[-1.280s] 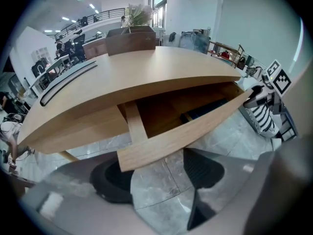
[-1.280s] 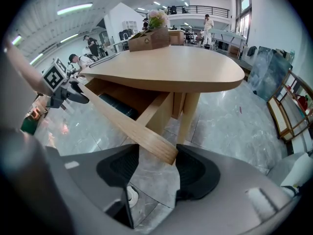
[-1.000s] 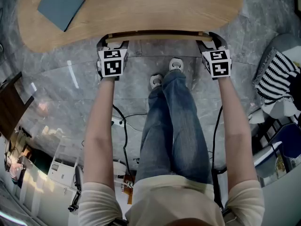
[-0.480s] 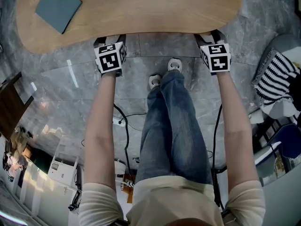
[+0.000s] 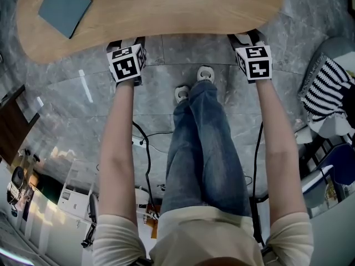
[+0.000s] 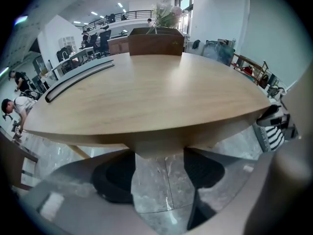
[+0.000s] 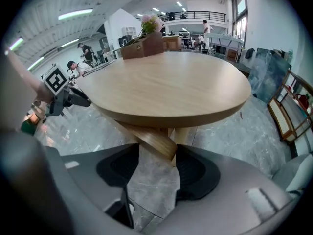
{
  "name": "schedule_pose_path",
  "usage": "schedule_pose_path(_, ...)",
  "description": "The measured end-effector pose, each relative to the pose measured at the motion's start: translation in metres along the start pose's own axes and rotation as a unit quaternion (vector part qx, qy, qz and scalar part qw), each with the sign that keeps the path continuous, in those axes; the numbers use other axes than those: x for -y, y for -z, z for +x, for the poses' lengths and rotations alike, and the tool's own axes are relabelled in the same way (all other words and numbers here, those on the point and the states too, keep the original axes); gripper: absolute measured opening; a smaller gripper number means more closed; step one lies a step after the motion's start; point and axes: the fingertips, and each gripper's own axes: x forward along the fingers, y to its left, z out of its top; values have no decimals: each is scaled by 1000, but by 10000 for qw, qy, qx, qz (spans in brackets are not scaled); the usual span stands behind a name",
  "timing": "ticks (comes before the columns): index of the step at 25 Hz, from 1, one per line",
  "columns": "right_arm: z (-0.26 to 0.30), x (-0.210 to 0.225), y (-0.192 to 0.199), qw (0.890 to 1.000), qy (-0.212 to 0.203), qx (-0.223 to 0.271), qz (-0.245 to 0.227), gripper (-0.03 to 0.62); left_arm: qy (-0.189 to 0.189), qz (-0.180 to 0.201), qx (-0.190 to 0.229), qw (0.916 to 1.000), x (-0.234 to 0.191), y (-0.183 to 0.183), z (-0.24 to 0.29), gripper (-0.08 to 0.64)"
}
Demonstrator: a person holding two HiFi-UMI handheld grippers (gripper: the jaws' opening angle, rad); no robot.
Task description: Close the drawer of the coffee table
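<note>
**Q:** What state are the grippers in, and why are they held there?

**A:** Left gripper [image 5: 126, 43] and right gripper [image 5: 247, 39] both have their jaws apart with nothing clamped. Each sits on an outstretched forearm with its tips at the near rim of the coffee table [image 5: 183, 10], one toward each end of the front. That spacing probably suits an even, square push.

**Q:** Where is the drawer?

**A:** In the head view nothing sticks out past the rim, so the drawer is probably under the top, fully in or nearly so. In the left gripper view, a pale wood face [image 6: 159, 148] lies just under the rim, ahead of the open jaws. It may be the drawer front, but that cannot be confirmed.

**Q:** And farther out?

**A:** A blue pad [image 5: 65, 9] lies flat on the top, well apart from both grippers. A flower box [image 6: 156, 40] stands at the far edge. Neither should get in the way.
</note>
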Motion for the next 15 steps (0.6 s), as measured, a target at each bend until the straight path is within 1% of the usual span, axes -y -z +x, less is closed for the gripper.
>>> schedule_pose_path(3,-6,0,1,9993,62,171,331,231,-38,-101,83,9999,-1,1,-2,313)
schedule_pose_path(5,-11,0,2,9981,144,278,529,212,7,-385,233,9990,1,0,-7,313)
schedule_pose_path(7,-17,-1,5,9970,197,364,656,210,139,-749,429,9962,7,0,-13,313)
schedule_pose_path(8,-20,-3,7,9965,220,398,702,210,211,-868,520,9946,11,2,-16,313)
schedule_pose_path(10,-26,-6,11,9954,278,472,787,199,316,-924,656,9931,19,5,-22,308)
schedule_pose_path(12,-33,-12,13,9941,310,573,865,134,389,-879,731,9927,26,7,-27,267)
schedule_pose_path(15,-44,-31,17,9922,217,722,992,44,556,-897,860,9907,37,12,-40,208)
